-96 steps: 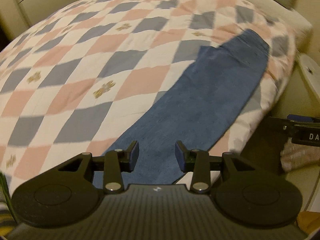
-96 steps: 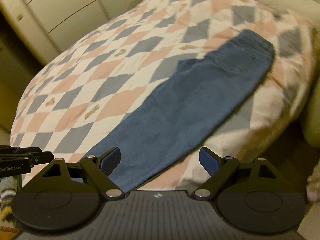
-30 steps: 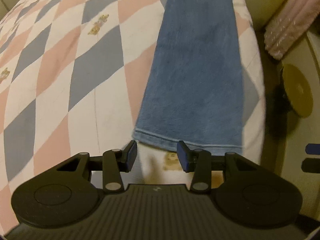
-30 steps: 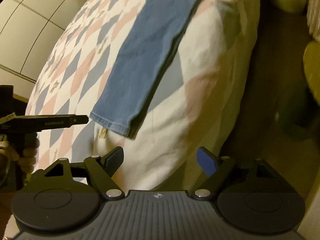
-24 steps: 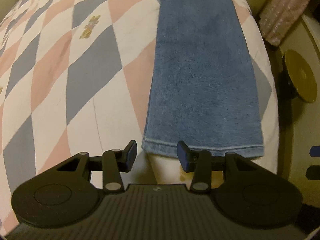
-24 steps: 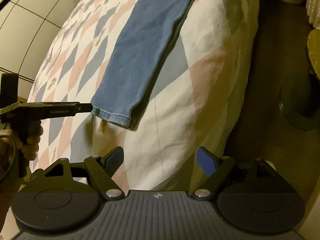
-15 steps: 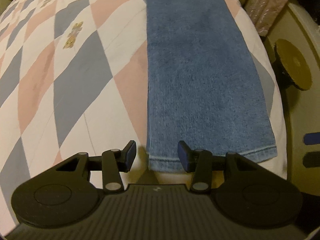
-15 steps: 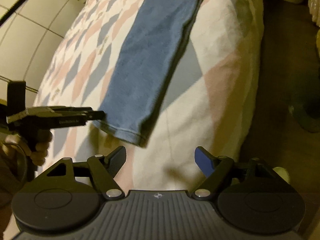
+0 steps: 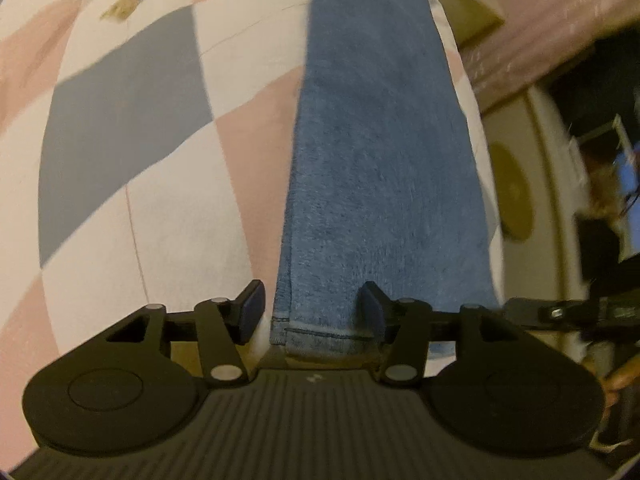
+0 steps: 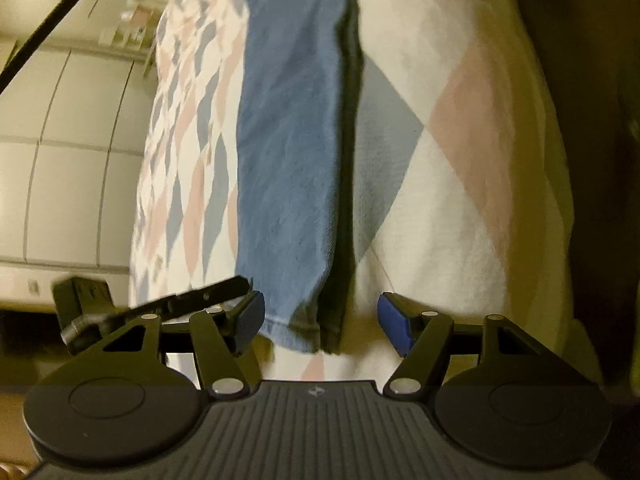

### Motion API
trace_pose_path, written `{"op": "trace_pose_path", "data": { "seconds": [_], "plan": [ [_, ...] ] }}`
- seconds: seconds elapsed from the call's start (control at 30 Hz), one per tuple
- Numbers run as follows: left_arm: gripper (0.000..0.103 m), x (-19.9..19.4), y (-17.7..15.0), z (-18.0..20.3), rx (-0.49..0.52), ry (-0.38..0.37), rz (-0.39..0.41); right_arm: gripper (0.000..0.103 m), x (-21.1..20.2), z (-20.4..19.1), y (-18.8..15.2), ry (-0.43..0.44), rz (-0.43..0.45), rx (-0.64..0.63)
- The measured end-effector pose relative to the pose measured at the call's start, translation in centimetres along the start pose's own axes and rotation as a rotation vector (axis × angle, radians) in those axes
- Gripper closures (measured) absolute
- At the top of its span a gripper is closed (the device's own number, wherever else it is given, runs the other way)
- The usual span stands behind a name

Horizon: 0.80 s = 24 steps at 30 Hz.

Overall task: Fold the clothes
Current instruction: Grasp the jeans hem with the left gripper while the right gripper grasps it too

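Blue jeans (image 9: 384,152) lie flat on the chequered quilt (image 9: 120,128), one folded leg running away from me along the bed's right side. My left gripper (image 9: 312,308) is open, and the hem's left corner (image 9: 288,326) sits between its fingers. In the right wrist view the jeans (image 10: 288,140) end at the hem's right corner (image 10: 304,336), which lies between the fingers of my open right gripper (image 10: 322,318). Each gripper shows in the other's view: the right gripper (image 9: 560,314) and the left gripper (image 10: 192,298).
The quilt (image 10: 440,200) drops over the bed edge to a dark floor on the right. A round yellowish object (image 9: 514,196) and pink fabric (image 9: 560,28) stand beside the bed. Pale wardrobe doors (image 10: 72,160) rise behind the bed's far side.
Both grippers have come forward to the jeans' hem, so its two corners now lie between their open fingers. The right gripper's fingers stand a little closer together than before.
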<state>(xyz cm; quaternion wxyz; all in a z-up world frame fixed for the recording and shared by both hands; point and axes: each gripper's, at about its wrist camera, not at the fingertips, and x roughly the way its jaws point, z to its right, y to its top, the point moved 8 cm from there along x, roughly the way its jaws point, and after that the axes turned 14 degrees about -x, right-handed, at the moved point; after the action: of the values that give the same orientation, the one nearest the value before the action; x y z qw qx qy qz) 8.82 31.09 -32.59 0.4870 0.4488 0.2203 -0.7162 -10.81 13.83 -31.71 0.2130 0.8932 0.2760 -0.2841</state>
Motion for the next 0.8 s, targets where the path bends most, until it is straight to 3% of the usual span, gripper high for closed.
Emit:
{"op": "trace_pose_path", "data": {
  "seconds": [0.27, 0.4, 0.43, 0.53, 0.6, 0.8],
  "plan": [
    [0.056, 1.0, -0.1, -1.9, -0.111, -0.160, -0.061, 0.040, 1.6, 0.5, 0.6, 0.067, -0.002, 0.024],
    [0.056, 2.2, 0.4, -2.4, -0.171, -0.236, -0.092, 0.047, 2.8, 1.1, 0.8, 0.092, -0.011, 0.044],
    [0.061, 2.3, 0.5, -2.2, -0.173, -0.250, -0.095, 0.050, 2.9, 1.1, 0.8, 0.098, -0.017, 0.035],
    [0.069, 2.0, 0.5, -1.6, -0.125, -0.261, -0.095, 0.058, 3.2, 0.8, 0.6, 0.114, -0.037, 0.008],
    [0.070, 2.0, 0.4, -1.6, -0.121, -0.267, -0.096, 0.059, 3.4, 0.6, 0.5, 0.126, -0.050, -0.010],
    [0.073, 3.0, 0.6, -1.4, -0.114, -0.255, -0.098, 0.075, 3.9, 0.6, 0.2, 0.149, -0.071, -0.024]
  ]
}}
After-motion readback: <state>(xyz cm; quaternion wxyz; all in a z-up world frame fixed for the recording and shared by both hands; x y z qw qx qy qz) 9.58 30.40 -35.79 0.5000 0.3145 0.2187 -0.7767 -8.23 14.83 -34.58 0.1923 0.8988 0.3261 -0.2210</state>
